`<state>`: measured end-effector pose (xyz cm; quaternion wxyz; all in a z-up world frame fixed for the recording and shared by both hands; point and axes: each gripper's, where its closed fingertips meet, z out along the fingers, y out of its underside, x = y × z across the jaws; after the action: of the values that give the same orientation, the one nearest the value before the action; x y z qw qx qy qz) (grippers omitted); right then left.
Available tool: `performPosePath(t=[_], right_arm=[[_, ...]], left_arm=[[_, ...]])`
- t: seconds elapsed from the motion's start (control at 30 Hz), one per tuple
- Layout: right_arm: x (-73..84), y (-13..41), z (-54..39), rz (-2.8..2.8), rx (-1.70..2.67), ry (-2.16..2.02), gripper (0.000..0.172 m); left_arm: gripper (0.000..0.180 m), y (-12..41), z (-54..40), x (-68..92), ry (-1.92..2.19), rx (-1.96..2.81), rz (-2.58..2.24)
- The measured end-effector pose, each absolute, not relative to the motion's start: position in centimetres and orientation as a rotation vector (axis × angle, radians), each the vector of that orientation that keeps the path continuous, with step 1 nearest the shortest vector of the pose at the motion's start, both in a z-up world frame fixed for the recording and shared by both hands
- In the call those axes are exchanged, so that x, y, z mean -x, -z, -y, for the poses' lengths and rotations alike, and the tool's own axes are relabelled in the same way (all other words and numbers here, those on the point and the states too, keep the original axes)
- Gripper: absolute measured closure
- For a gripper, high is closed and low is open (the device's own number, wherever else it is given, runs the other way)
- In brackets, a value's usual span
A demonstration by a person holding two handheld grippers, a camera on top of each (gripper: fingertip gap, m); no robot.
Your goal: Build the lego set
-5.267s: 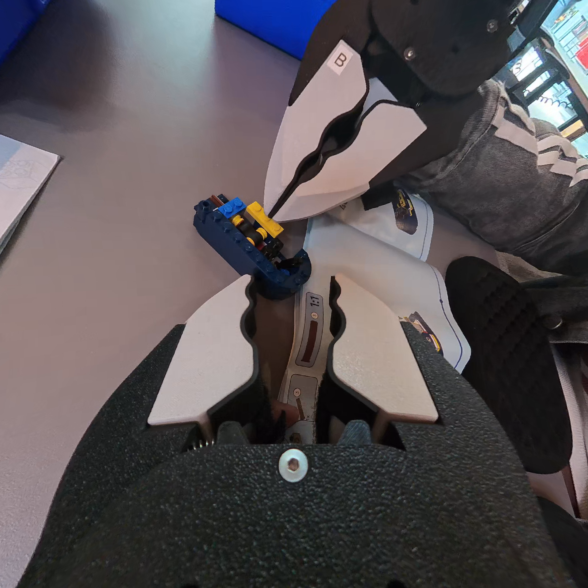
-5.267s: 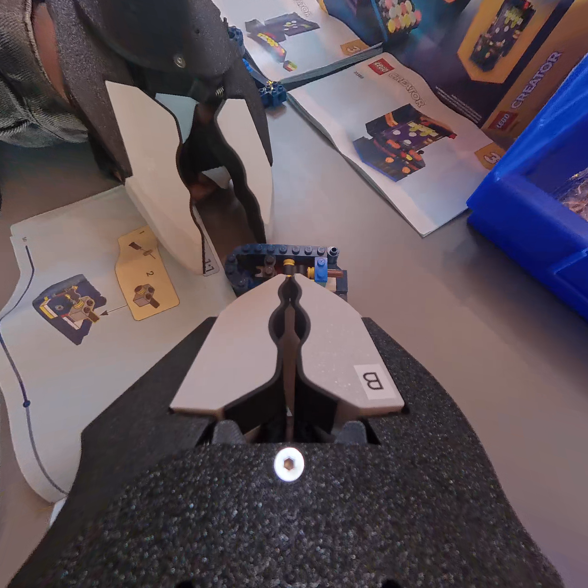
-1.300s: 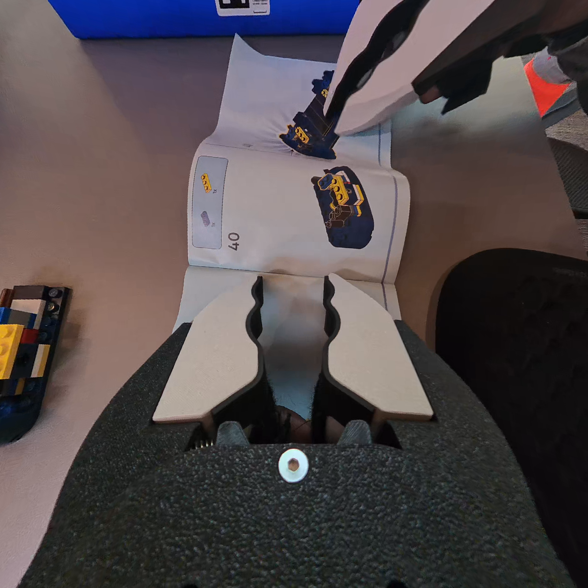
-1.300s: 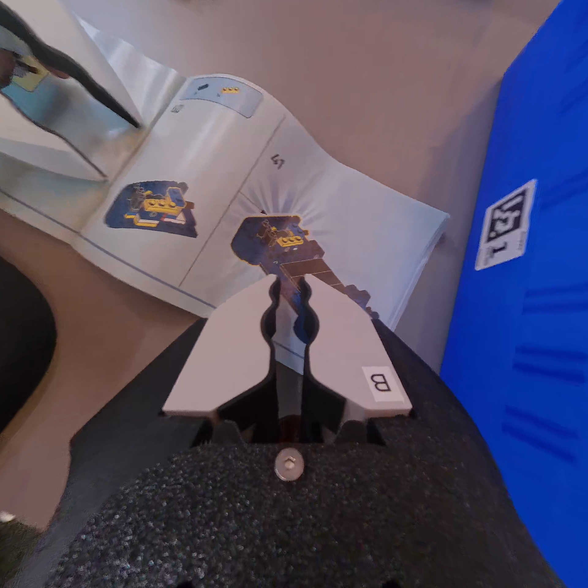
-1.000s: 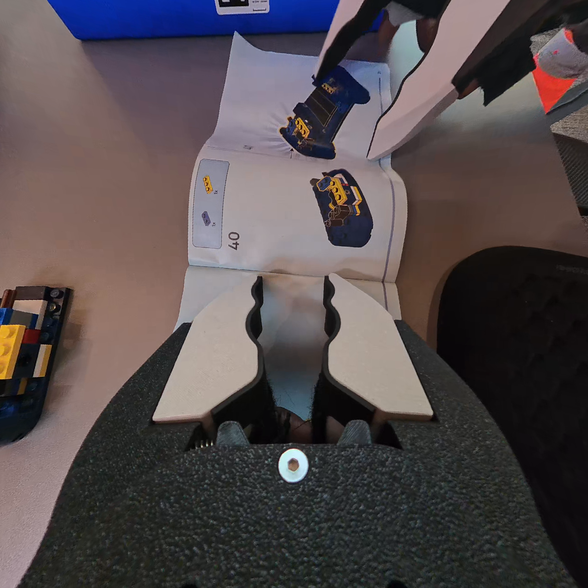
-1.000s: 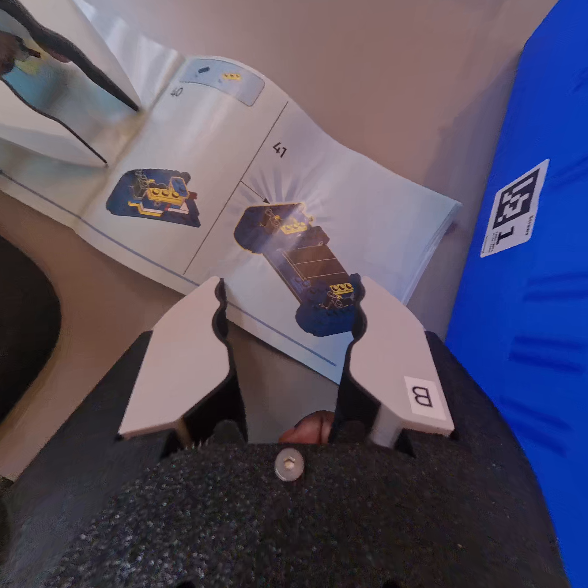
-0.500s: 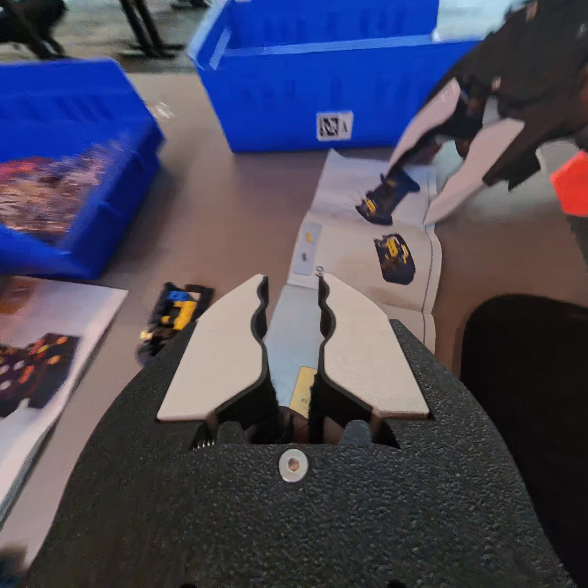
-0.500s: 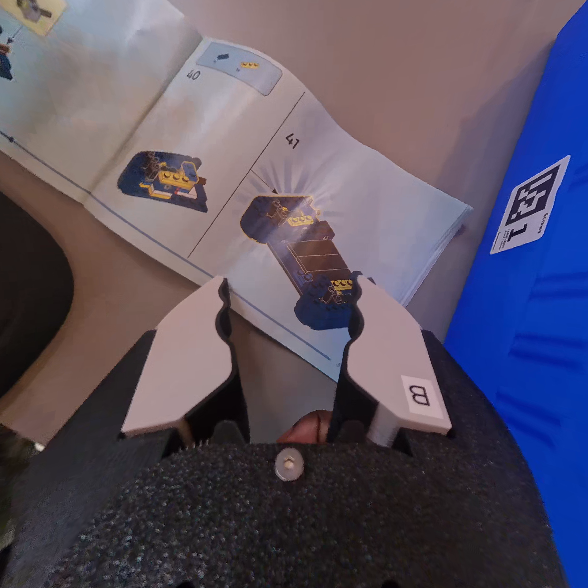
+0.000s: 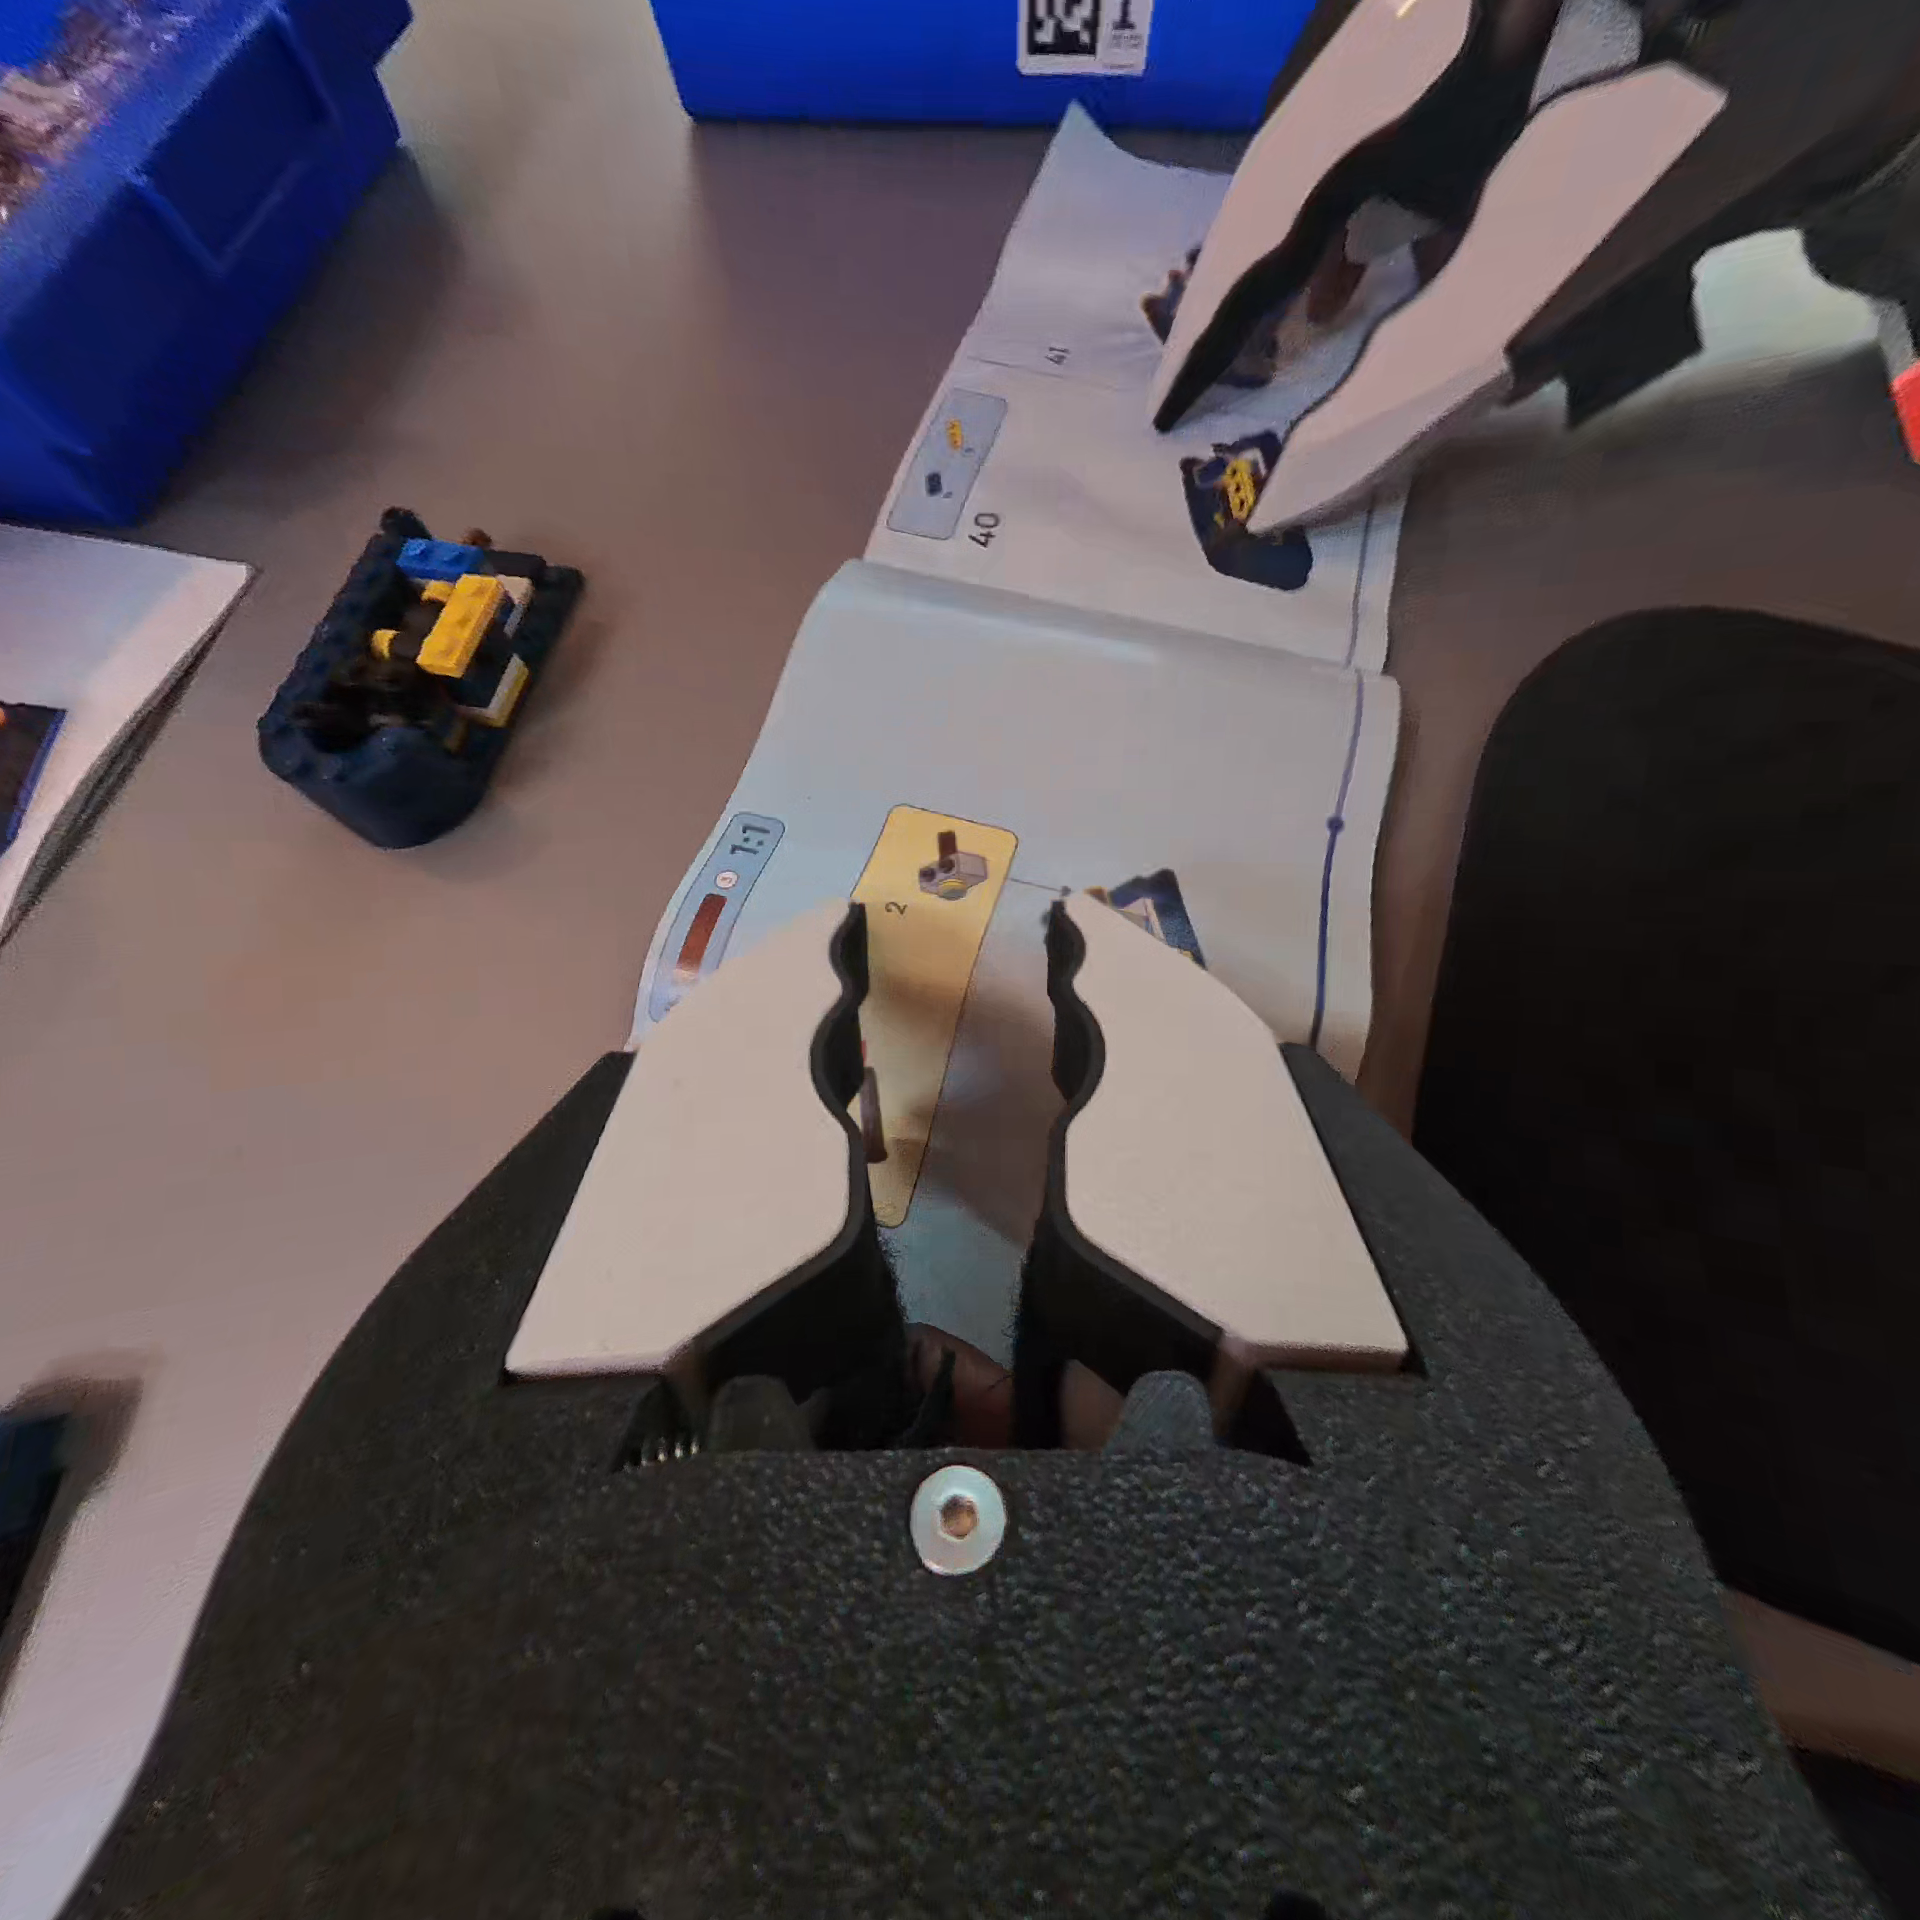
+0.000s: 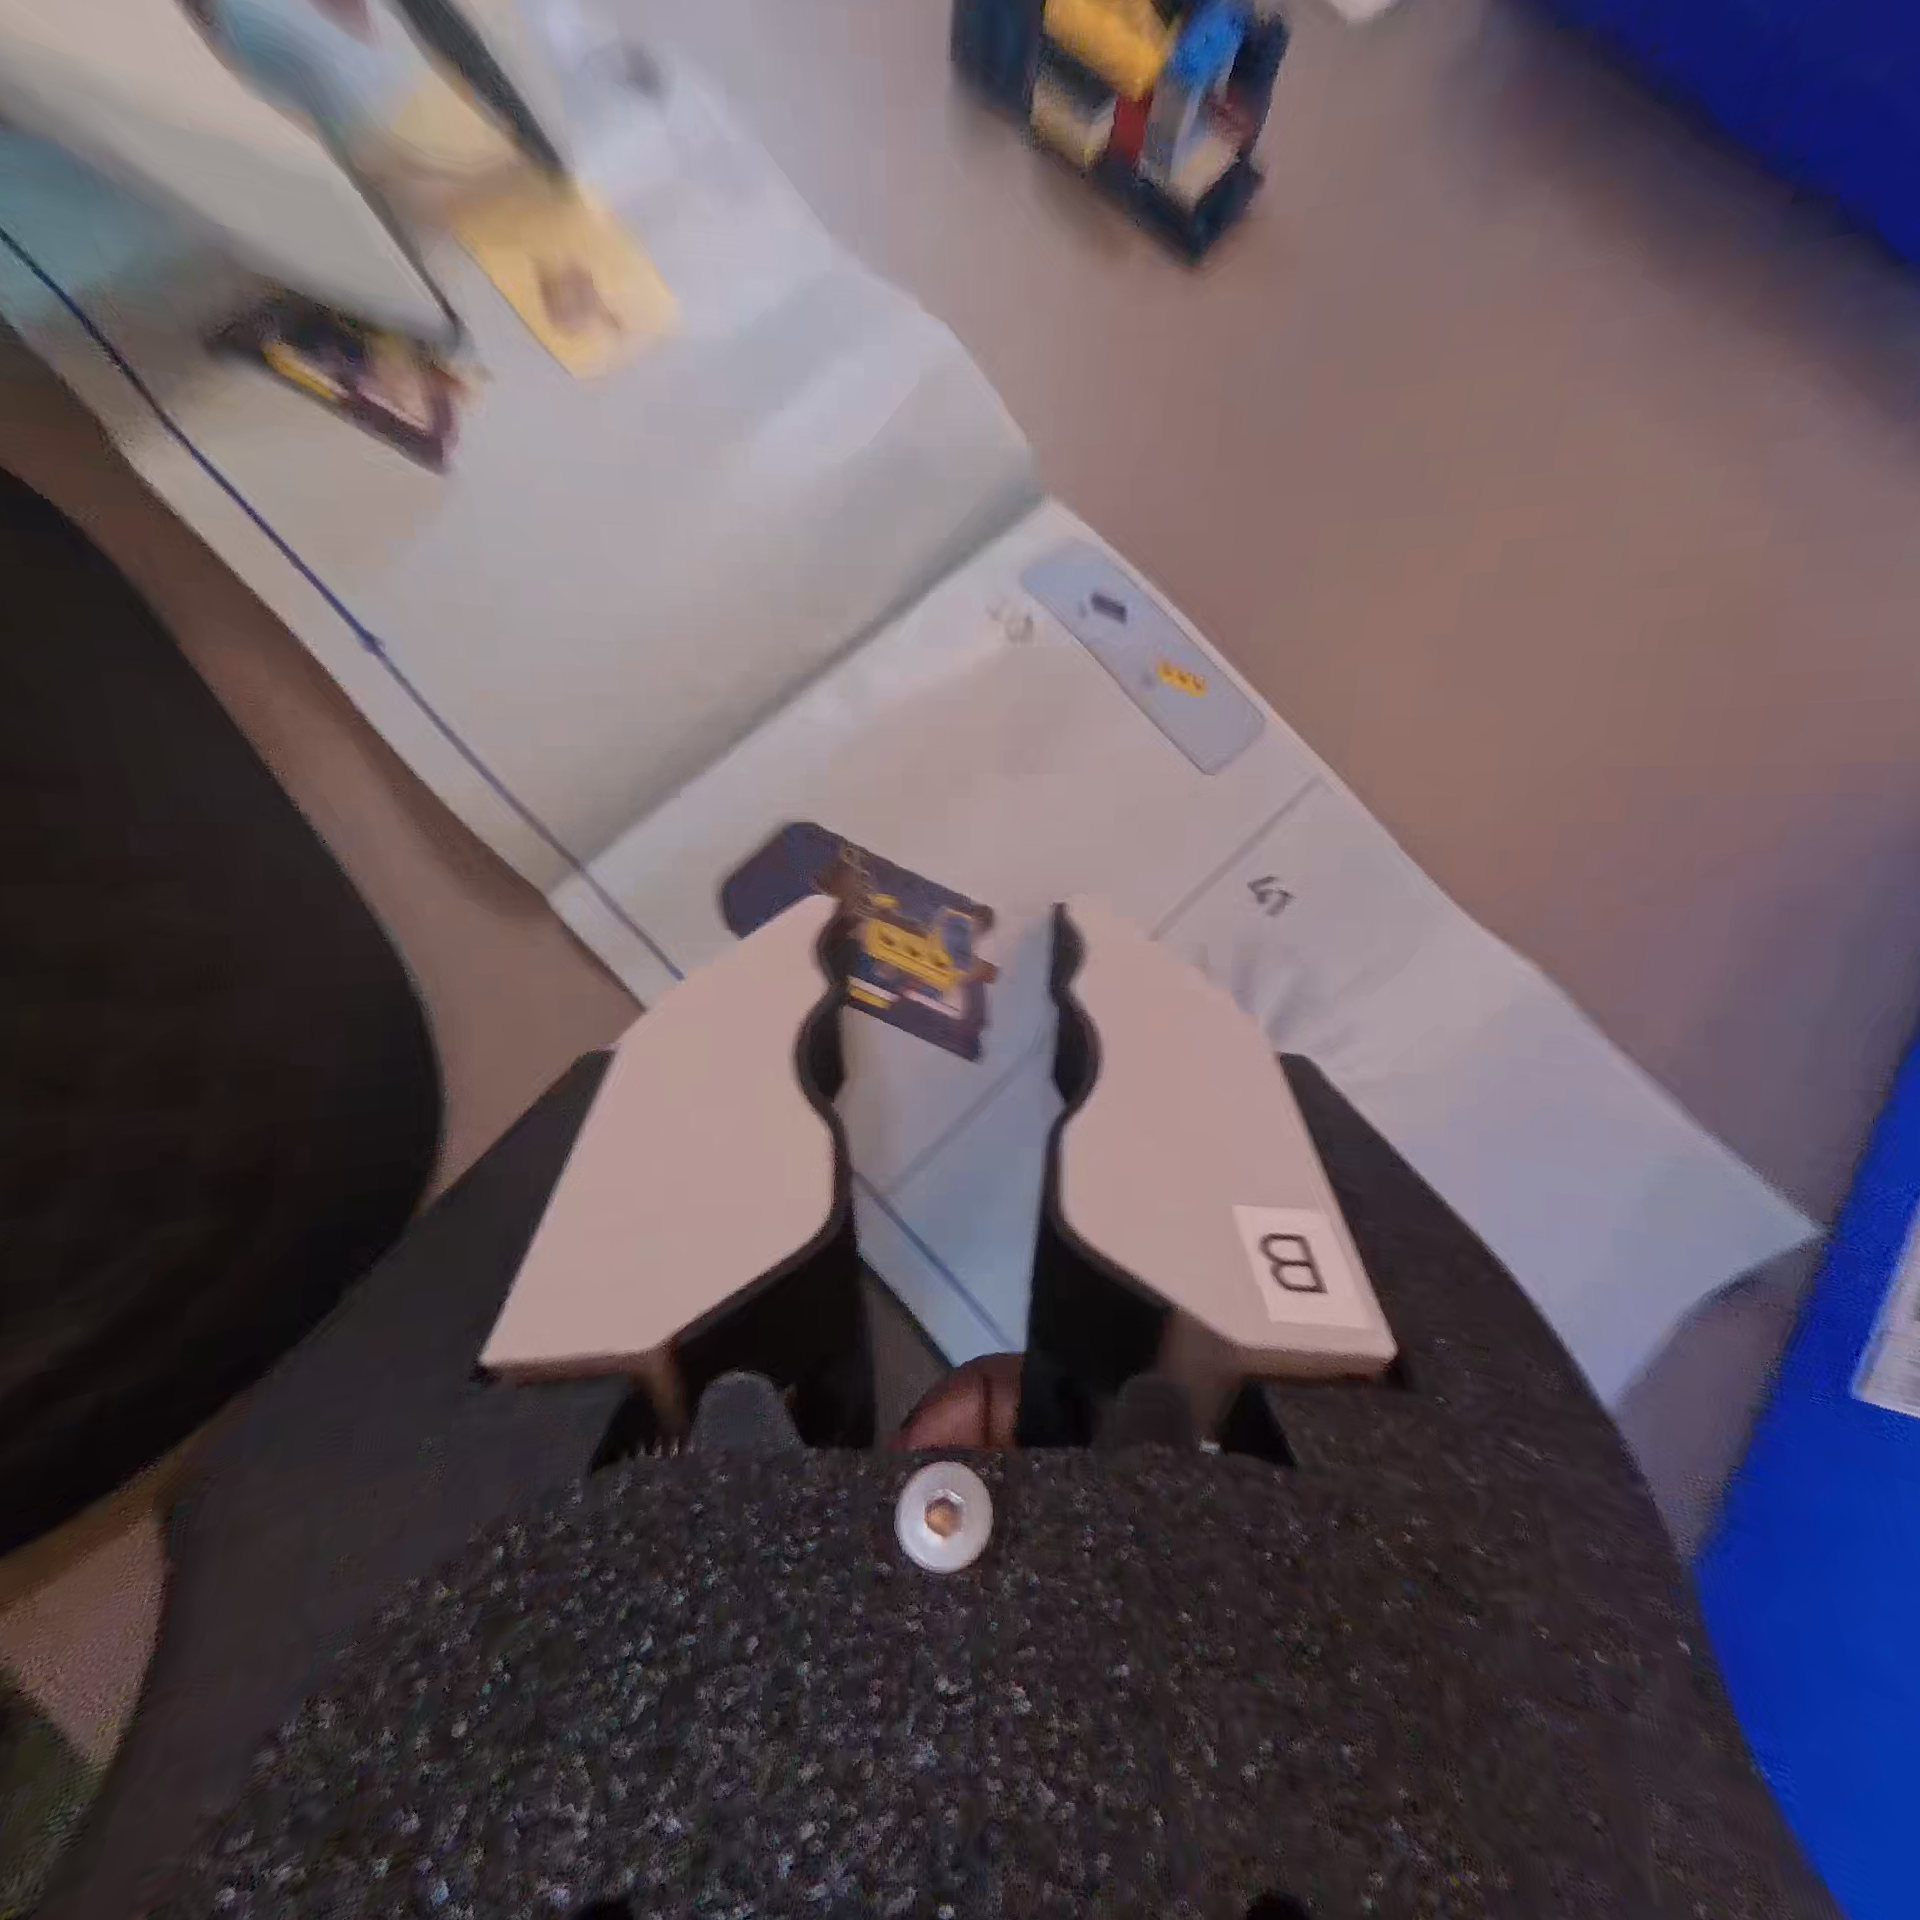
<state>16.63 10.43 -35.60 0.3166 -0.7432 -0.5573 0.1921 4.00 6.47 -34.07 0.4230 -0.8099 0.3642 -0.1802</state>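
Grey tabletop [image 9: 520, 312] carries an open instruction booklet [image 9: 1091, 707]; both the left gripper [image 9: 951, 909] and right gripper [image 10: 935, 914] hover above it, fingers narrowly parted, empty. Dark-blue brick model [image 9: 416, 675] sits nearby.

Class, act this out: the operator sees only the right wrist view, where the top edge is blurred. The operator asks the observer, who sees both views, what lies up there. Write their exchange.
Operator: The other tongs are a smear at my top left. Are they open or shut?
Observer: The left tongs are open with nothing between them, above the yellow panel of the open booklet.
Operator: I can barely make out the brick model. What is beside it, beyond my frame?
Observer: The brick model stands on the table apart from the open booklet. On its far side lies a second booklet, not touching it.
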Motion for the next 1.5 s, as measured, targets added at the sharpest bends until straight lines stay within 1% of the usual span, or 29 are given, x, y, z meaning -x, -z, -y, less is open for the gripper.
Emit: performPosePath(t=[0.03,0.13,0.17,0.27,0.4,0.43,0.5,0.57,0.7,0.77,0.8,0.87,0.93,1.0,1.07,1.2,1.3,1.47,1.5], right_arm=[[-16.5,35.7,-9.8,1.458,1.962,-0.551,0.140],[-16.9,35.7,-8.9,1.439,1.944,-0.541,0.140],[-17.1,35.7,-8.6,1.430,1.942,-0.544,0.140],[-17.5,35.7,-8.3,1.431,1.931,-0.576,0.140],[-17.8,35.8,-8.3,1.529,1.973,-0.551,0.140],[-17.8,35.8,-8.1,1.571,1.991,-0.545,0.138],[-17.9,35.7,-7.5,1.702,2.036,-0.552,0.128],[-18.2,35.3,-7.5,1.848,2.060,-0.492,0.131],[-13.9,30.3,-9.0,1.863,1.828,-0.545,0.127],[-10.7,27.2,-9.7,1.855,1.659,-0.598,0.119],[-8.9,25.9,-10.1,1.855,1.569,-0.632,0.116],[-5.1,23.7,-10.5,1.873,1.403,-0.729,0.110],[-1.0,22.5,-10.2,1.918,1.307,-0.881,0.110],[3.1,22.9,-9.4,2.008,1.277,-1.023,0.104],[7.2,24.5,-9.0,2.101,1.242,-1.064,0.102],[13.8,29.8,-9.4,2.307,1.190,-0.931,0.098],[16.7,32.8,-9.5,2.405,1.158,-0.830,0.096],[18.2,35.7,-10.1,2.488,1.129,-0.671,0.096],[18.4,35.6,-10.1,2.470,1.153,-0.705,0.101]], left_arm=[[0.148,34.2,-6.4,-4.1,0.423,2.018,-0.939],[0.151,35.3,-5.6,-4.7,0.397,2.054,-1.041],[0.159,35.6,-5.1,-5.1,0.424,2.065,-1.081],[0.159,35.7,-4.2,-5.9,0.509,2.077,-1.104],[0.159,35.7,-4.2,-6.0,0.496,2.070,-1.109],[0.159,35.7,-4.2,-6.0,0.494,2.070,-1.109],[0.159,35.7,-4.2,-6.0,0.496,2.070,-1.109],[0.159,35.7,-4.2,-6.1,0.497,2.071,-1.109],[0.157,35.6,-4.3,-6.0,0.487,2.065,-1.104],[0.138,34.9,-4.4,-6.4,0.489,2.010,-1.097],[0.134,33.8,-4.2,-7.1,0.515,1.917,-1.116],[0.138,30.6,-3.2,-8.6,0.558,1.672,-1.145],[0.140,28.4,-2.9,-9.0,0.545,1.540,-1.114],[0.139,27.6,-2.6,-9.0,0.551,1.494,-1.114],[0.141,26.7,-2.3,-8.9,0.557,1.427,-1.106],[0.146,24.6,-2.1,-8.3,0.544,1.321,-1.050],[0.145,24.5,-2.2,-7.8,0.552,1.328,-1.035],[0.145,24.8,-2.0,-8.1,0.571,1.327,-1.048],[0.145,25.0,-1.9,-8.2,0.561,1.325,-1.064]])
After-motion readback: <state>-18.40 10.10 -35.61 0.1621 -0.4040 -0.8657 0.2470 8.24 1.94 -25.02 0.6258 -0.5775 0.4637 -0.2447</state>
